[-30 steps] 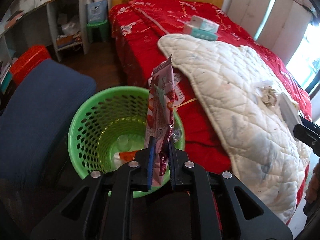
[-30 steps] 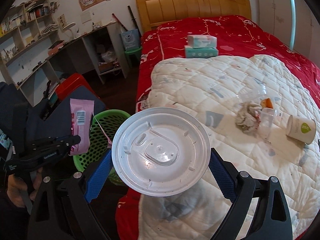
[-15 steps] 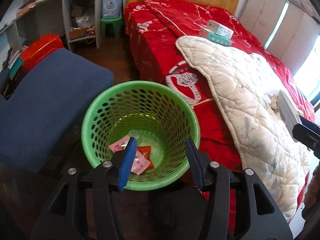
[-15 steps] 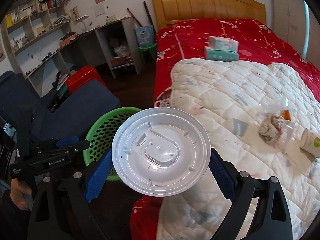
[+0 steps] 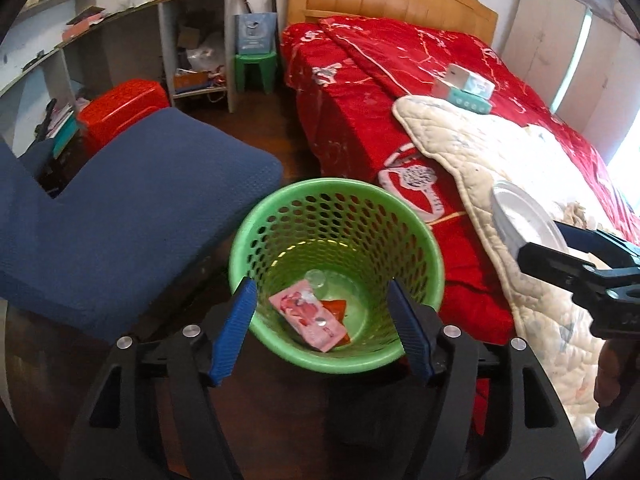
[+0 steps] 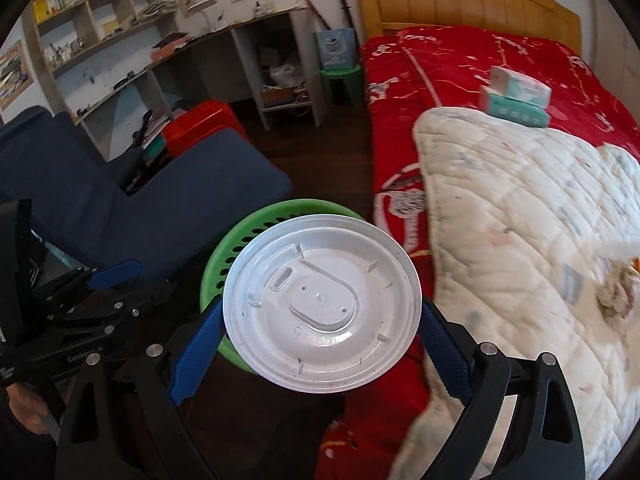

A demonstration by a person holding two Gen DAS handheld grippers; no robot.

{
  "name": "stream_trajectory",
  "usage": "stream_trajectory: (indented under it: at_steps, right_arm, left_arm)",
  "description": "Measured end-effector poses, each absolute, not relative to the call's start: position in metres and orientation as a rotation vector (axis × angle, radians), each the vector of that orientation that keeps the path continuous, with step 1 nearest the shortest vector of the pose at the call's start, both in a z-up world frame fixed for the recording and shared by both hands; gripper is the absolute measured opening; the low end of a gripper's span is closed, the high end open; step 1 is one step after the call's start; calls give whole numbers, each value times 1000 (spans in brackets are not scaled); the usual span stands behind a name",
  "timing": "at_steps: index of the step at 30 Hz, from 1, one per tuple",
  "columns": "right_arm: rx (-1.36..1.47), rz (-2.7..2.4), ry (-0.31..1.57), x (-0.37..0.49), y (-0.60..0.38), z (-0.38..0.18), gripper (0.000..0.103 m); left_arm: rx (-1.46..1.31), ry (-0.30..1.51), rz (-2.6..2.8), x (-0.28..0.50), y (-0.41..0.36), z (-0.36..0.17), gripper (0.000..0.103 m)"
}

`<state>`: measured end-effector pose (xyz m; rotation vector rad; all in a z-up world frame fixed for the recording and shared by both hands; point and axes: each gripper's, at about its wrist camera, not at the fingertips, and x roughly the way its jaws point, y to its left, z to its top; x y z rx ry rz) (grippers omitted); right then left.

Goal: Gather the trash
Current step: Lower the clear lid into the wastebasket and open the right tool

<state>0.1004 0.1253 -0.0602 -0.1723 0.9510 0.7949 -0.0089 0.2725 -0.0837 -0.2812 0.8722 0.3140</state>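
A: Where does the trash stand right now?

B: A pink wrapper [image 5: 307, 316] lies flat at the bottom of the green basket [image 5: 424, 248], with an orange scrap [image 5: 336, 306] beside it and something small and clear that I can't name. That part looks done.

A: And the left hand-held gripper [image 5: 322, 330]?

B: It hangs over the near rim of the basket. Its jaws have just been opening and stand wide apart, with nothing between the blue pads, only the basket below.

A: The other one?

B: The right hand-held gripper [image 6: 320, 344] has a round white plastic lid [image 6: 322, 302] clamped by its edges between its pads, face toward the camera. It sits over the basket's rim from that view, so I'd judge the lid is next to go in, though it isn't released.

A: Anything left on the bed?

B: Yes. On the white quilt [image 6: 532, 208], at the right edge of the right wrist view, there's a crumpled tissue or rag [image 6: 614, 292], blurred, and perhaps more past the frame. Two tissue boxes [image 6: 516, 98] sit stacked further up on the red cover [image 6: 440, 68]; I'd guess those aren't trash.

A: So roughly midway?

B: That's my reading: some pieces binned, one in hand, at least one more to fetch.
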Motion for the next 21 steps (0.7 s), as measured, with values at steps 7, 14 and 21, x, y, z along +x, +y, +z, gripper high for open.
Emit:
stream_trajectory:
  at_steps: [7,14,21]
  right_arm:
    - [-141,863,959,102,153,-63,91]
    - [-105,841,950,107,131,-59,93]
    - [-100,749,921,108,89,-51,93]
  left_arm:
    - [-279,883,322,-12,278,-86,69]
    - [-260,897,306,-7,271,-88,70]
    - [-220,886,271,7,251,-81,70]
